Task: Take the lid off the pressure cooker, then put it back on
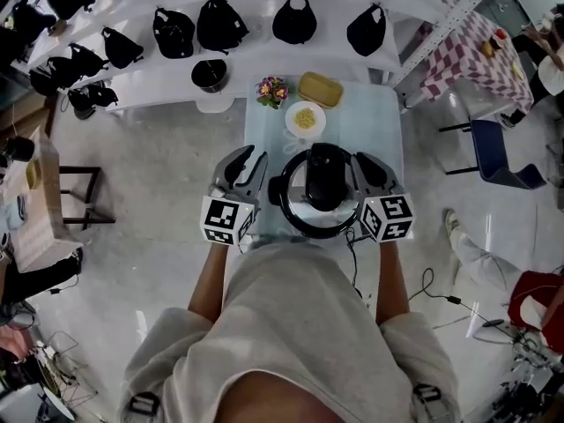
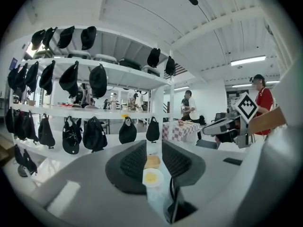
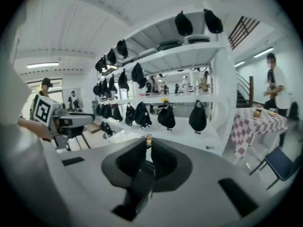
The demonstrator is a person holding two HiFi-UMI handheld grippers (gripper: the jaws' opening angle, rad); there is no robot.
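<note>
Holding the left tongs (image 1: 248, 159) (image 2: 152, 145) at the near left of the worktop (image 1: 264, 126), pads partly apart with a clear gap, gripping nothing. Straight beyond their tips, seen through that gap: a white plate (image 1: 305, 119) (image 2: 152, 177) of yellow food, then a yellow dish (image 1: 320, 88) (image 2: 152, 162). Just right of these tongs and between the pair: the pressure cooker (image 1: 322, 233), standing on the worktop with the lid (image 1: 304, 205) seated on top. Close beside the cooker's left side handle (image 1: 275, 190); touching or not, impossible to tell. Holding the right tongs (image 1: 368, 164) (image 3: 148, 143) at the cooker's right rim, pads almost together with only a thin slit, clamping nothing. Beyond their tips: a small bunch of flowers (image 1: 271, 90), and farther off, shelves (image 3: 189, 98) hung with black bags.
</note>
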